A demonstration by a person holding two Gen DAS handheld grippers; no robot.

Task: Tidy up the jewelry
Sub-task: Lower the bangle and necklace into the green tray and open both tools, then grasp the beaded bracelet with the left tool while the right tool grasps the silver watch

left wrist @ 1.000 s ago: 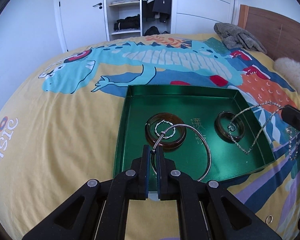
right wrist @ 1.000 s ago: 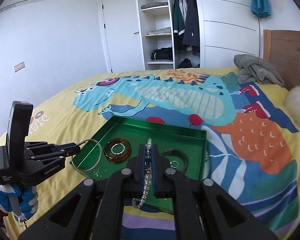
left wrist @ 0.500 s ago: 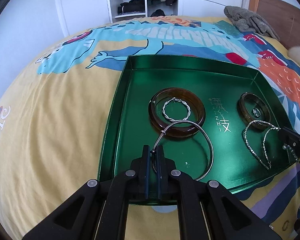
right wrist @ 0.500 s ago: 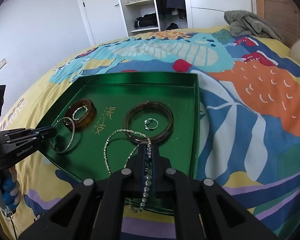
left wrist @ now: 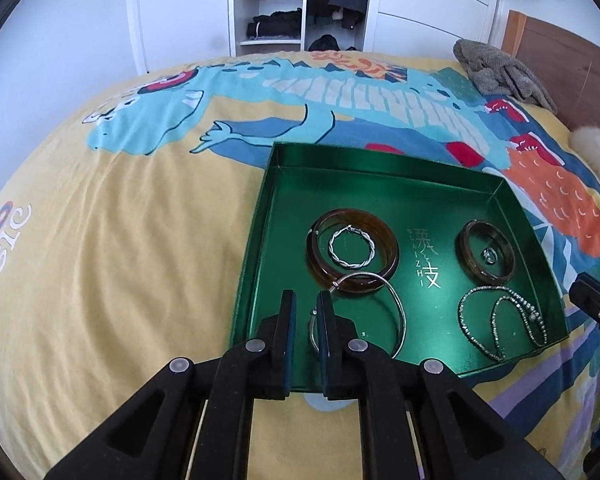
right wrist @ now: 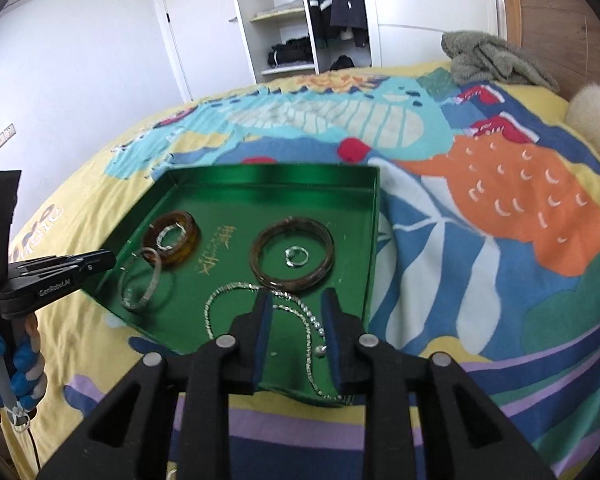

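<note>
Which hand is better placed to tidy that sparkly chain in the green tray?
Right, probably. Both sets of jaws have just been opening: the right gripper straddles the chain, lying loose between them; the left gripper straddles the silver hoop's edge across the green tray.

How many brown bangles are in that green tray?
2. The thick bangle lies left of the gold lettering with a twisted ring inside it; the thin bangle lies to the right, around a small ring. None seems hidden.
</note>
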